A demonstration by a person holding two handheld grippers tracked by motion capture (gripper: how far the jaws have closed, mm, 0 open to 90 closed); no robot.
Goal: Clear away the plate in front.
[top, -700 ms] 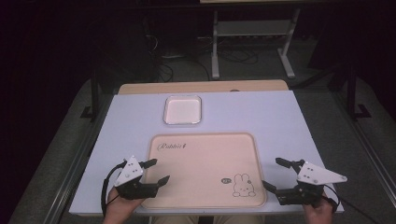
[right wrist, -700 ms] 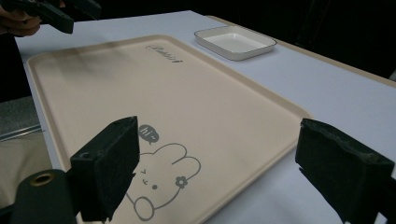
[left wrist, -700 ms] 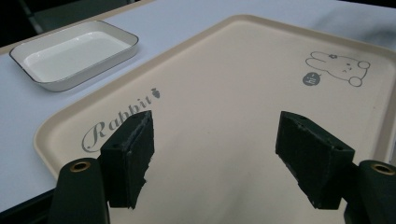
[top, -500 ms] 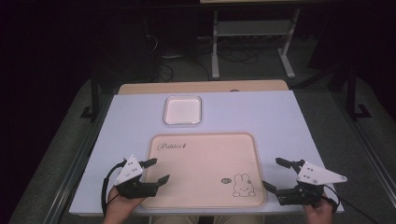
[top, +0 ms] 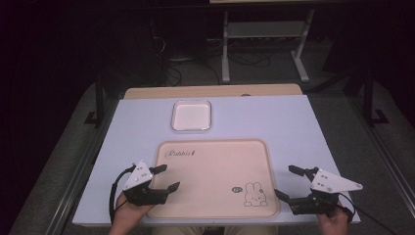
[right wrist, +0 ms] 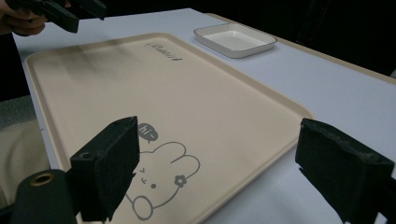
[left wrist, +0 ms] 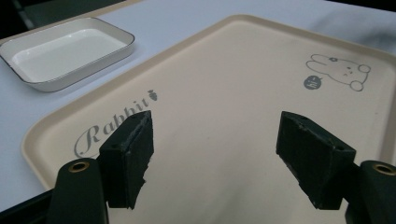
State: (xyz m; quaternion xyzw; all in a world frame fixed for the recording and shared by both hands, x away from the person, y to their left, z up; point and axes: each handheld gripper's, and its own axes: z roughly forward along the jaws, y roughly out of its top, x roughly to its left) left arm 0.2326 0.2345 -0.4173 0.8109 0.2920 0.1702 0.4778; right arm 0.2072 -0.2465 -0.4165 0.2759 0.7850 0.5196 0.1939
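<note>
A wide beige tray (top: 215, 178) with a raised rim lies flat on the near half of the white-covered table (top: 293, 127), between the two grippers. The left gripper (top: 164, 177) sits at the tray's near left corner, its tips reaching in over the rim above the bare tray floor; in the left gripper view its two black jaws stand wide apart with nothing between them, the word "Rabbit" (left wrist: 116, 122) printed just beyond the left-hand jaw and the tray's surface showing in the gap. The right gripper (top: 288, 182) is held just off the tray's near right corner, over the table cover beside the rim; its jaws are likewise spread wide and hold nothing. In the right gripper view one jaw hangs above the rabbit drawing (right wrist: 161, 175) near that corner, the other above the table past the tray's edge, and the rim runs between them. Whether either gripper touches the tray I cannot tell; both seem to hover just above it. Farther off, beyond the tray's far edge and left of centre, a small white rectangular dish (top: 191, 115) with a thin dark rim rests empty on the table, well apart from both grippers.
</note>
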